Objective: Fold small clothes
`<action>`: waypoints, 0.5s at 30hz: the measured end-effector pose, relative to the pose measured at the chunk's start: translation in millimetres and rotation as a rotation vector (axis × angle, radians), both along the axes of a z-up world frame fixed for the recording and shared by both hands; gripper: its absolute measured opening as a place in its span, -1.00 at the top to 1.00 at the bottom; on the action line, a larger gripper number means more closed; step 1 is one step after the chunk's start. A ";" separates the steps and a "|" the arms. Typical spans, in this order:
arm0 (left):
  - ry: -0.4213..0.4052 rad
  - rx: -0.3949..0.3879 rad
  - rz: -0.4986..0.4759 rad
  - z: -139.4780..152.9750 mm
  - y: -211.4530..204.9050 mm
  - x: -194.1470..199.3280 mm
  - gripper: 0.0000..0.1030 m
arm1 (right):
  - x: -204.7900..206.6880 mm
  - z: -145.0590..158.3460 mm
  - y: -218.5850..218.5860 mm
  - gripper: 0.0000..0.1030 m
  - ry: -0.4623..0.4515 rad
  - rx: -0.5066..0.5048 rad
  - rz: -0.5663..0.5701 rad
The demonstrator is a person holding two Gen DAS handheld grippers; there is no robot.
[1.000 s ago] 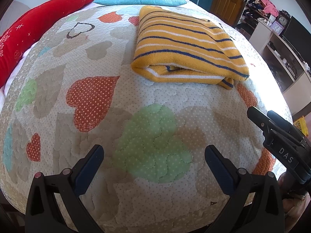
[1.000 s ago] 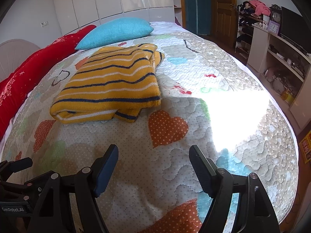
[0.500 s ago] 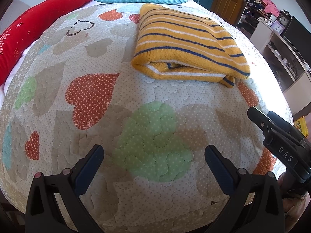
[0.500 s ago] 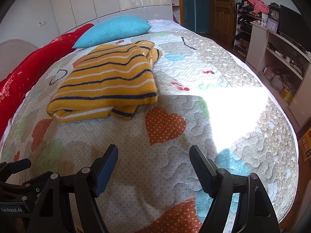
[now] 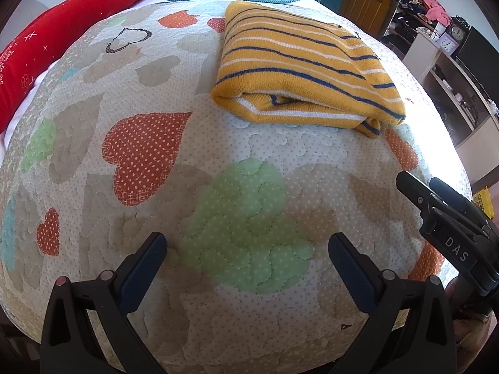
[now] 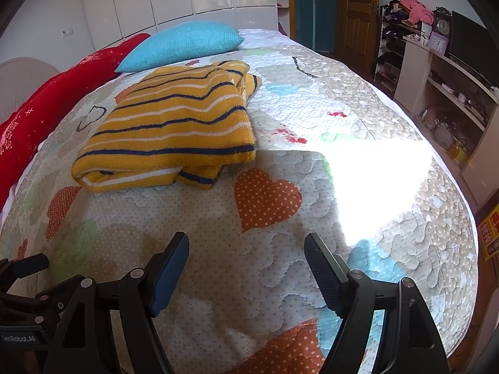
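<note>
Since a second ago both of your grippers have crept a little closer to the sweater (image 5: 299,71); it looks bigger and sits lower in both views now. Nothing on the bed has been touched.

Your left gripper (image 5: 246,261) has its jaws wide apart and holds nothing. Your right gripper (image 6: 246,265) is the same, jaws wide apart and empty. Both hang over the bare quilt (image 5: 243,218) near the foot of the bed.

The yellow striped sweater lies ahead of both grippers, in the middle of the bed, closer to the blue pillow (image 6: 184,43) and the red pillow (image 5: 68,34) than to you. It already looks folded into a thick, neat block, with layers showing along the near edge. One small bit of cloth sticks out at the near right corner.

From your left gripper the sweater is ahead and a bit to the right. From your right gripper it is ahead and a bit to the left. So it sits about between your two hands, and I can't say that one is clearly nearer. Its long side runs away from you, toward the pillows. The short, folded edge faces you.

I think the fold is almost done. If you want one more fold, reach for the near edge and lift it toward the pillows.
</note>
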State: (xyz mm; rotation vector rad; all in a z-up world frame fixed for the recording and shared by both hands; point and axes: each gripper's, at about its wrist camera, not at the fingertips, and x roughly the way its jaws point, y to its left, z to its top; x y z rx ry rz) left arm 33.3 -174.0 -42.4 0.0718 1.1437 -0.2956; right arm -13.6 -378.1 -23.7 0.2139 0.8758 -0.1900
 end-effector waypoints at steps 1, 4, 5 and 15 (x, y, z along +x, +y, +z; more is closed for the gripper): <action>0.000 0.000 0.000 0.0 0.0 -0.2 -1.00 | 0.0 0.1 0.6 -0.57 0.001 -0.001 0.001; 0.000 0.000 -0.001 0.0 -0.1 -0.2 -1.00 | 0.1 0.0 1.8 -0.57 0.002 -0.005 0.002; 0.000 0.000 -0.001 -0.1 0.0 -0.1 -1.00 | 0.0 0.0 2.1 -0.57 0.002 -0.006 0.003; 0.003 0.001 -0.002 -0.9 -0.8 -0.4 -1.00 | -0.2 -1.8 3.0 -0.58 0.009 -0.012 0.003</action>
